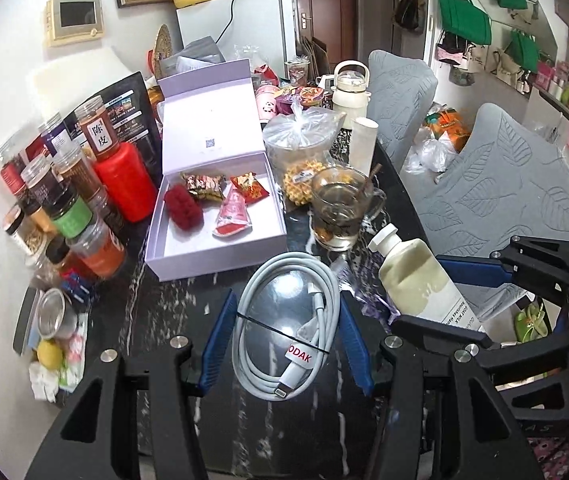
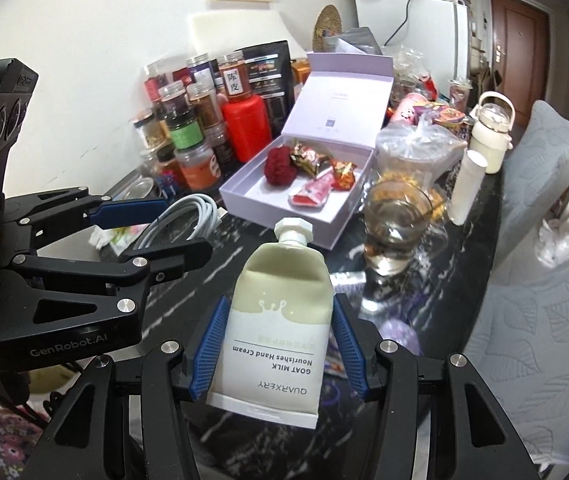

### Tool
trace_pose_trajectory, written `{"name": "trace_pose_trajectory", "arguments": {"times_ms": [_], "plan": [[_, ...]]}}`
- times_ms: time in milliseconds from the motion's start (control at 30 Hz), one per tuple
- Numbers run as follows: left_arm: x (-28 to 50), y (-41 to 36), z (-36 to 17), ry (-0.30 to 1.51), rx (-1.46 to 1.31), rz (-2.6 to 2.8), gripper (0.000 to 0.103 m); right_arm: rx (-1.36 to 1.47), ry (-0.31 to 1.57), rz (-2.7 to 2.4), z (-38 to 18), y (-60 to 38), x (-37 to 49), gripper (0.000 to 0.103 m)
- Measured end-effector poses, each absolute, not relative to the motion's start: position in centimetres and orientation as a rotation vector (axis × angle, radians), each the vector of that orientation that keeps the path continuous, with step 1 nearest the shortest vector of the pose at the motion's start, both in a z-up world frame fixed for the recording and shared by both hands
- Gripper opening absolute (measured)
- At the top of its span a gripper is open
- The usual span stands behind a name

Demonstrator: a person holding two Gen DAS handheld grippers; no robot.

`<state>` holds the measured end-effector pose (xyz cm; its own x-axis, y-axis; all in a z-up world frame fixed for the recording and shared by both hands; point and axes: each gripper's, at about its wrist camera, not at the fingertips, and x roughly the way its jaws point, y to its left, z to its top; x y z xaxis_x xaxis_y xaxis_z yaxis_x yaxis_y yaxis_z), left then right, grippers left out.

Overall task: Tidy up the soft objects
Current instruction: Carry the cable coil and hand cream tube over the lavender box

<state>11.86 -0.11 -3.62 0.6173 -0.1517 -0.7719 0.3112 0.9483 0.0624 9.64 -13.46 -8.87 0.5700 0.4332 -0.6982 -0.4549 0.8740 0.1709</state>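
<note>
At far left, spice jars (image 1: 64, 200) crowd against the wall. The open lilac box (image 1: 214, 256) beside them holds a red fuzzy scrunchie (image 1: 182, 208) and snack packets. Nearer, the left gripper (image 1: 288, 340) pinches the coiled white cable (image 1: 288, 320) between its blue pads, above the dark table (image 1: 144, 320). To its right, the right gripper (image 2: 274, 352) clamps a hand cream tube (image 2: 280, 320), cap pointing toward the box.

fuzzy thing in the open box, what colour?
Dark red. The fuzzy scrunchie-like item lies in the lavender box; left wrist view shows it best.
</note>
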Motion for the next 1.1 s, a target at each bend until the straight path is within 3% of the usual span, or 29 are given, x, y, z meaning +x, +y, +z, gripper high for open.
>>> {"name": "trace_pose_trajectory", "arguments": {"times_ms": [1100], "plan": [[27.8,7.8,-4.4,0.880,0.248,-0.399,0.051,0.011,0.863,0.406,-9.2,-5.5,24.8,0.052]]}}
